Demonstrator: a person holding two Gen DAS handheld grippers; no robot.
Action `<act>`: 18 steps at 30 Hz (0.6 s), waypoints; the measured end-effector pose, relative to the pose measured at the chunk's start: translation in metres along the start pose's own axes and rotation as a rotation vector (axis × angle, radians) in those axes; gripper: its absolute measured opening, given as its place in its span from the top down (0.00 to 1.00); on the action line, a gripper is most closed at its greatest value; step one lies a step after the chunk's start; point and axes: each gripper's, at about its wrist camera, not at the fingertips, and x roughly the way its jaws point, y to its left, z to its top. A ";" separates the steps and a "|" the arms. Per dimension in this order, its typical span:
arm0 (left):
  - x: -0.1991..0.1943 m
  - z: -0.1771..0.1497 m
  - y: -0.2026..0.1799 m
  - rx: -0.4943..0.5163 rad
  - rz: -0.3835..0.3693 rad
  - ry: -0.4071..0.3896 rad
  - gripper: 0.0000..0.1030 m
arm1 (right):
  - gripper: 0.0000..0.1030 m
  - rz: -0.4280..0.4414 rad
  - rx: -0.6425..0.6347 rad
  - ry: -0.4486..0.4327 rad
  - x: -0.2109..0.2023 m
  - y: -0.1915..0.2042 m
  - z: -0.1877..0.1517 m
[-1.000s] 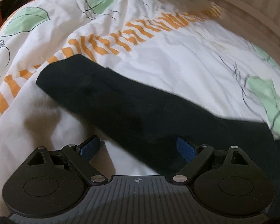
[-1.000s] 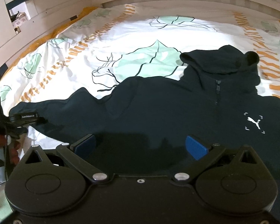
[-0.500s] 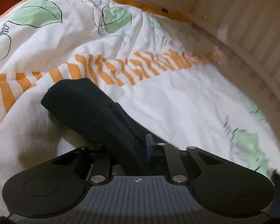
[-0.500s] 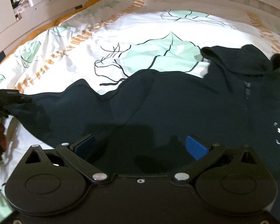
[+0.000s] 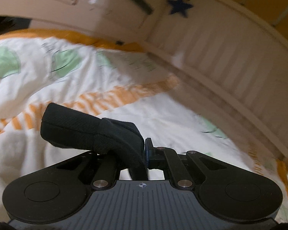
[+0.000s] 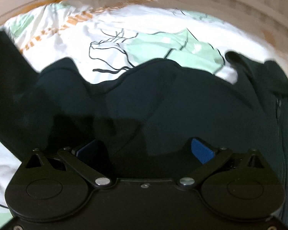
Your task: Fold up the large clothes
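A dark navy hoodie lies spread on the bed, its hood at the right of the right wrist view. Its sleeve cuff is lifted off the duvet, and my left gripper is shut on the sleeve just behind the cuff. The raised sleeve shows as a dark band at the left edge of the right wrist view. My right gripper stands open low over the hoodie's body, with cloth below its blue pads but nothing pinched.
A white duvet with green leaves and orange stripes covers the bed. A cream slatted bed rail runs along the far side and corner; in the right wrist view the rail curves across the top.
My left gripper closed on the sleeve and lifted it off the duvet, tilting upward. My right gripper, still open, moved down and closer over the hoodie's body.
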 end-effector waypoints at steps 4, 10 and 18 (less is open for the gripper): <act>-0.012 -0.006 -0.035 0.078 -0.081 -0.017 0.93 | 0.00 0.016 0.039 -0.016 0.006 -0.008 0.007; -0.024 -0.025 -0.089 0.188 -0.234 0.003 0.93 | 0.01 0.054 0.159 -0.057 -0.002 -0.039 0.014; 0.008 -0.087 -0.152 0.269 -0.450 0.231 0.93 | 0.01 0.023 0.365 -0.073 -0.061 -0.130 -0.028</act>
